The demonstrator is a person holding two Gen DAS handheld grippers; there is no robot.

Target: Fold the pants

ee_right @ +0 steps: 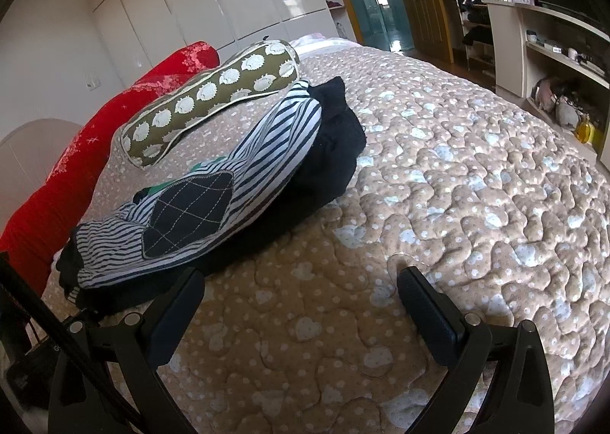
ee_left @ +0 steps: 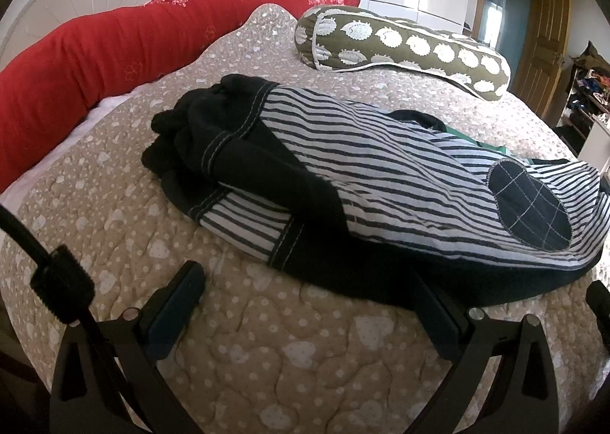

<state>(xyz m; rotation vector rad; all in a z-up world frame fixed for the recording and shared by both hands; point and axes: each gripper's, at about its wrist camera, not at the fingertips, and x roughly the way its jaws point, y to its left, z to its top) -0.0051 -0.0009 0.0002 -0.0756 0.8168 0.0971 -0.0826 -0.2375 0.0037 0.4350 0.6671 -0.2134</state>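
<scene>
The pants lie in a heap on the bed, in the middle part of the quilt, nearer the head end, where a red bolster runs along the edge. The far end of the heap, a bunched black mass in the left wrist view, is too crumpled to sort into waist or legs. A scrap of green shows between the folds; what it belongs to cannot be told. The right finger of the left tool has its tip against the dark lower edge of the heap, and the shade there hides whether it goes under the cloth. The left tool's jaws stand wide apart and grip nothing.

The pants are white with navy stripes, with dark bands stitched in pale thread and an oval dark patch quilted in a grid. No label or writing can be read on them.

The right tool is spread wide over bare quilt beside the heap, empty. An olive pillow with white hedgehog shapes lies just beyond the pants.
</scene>
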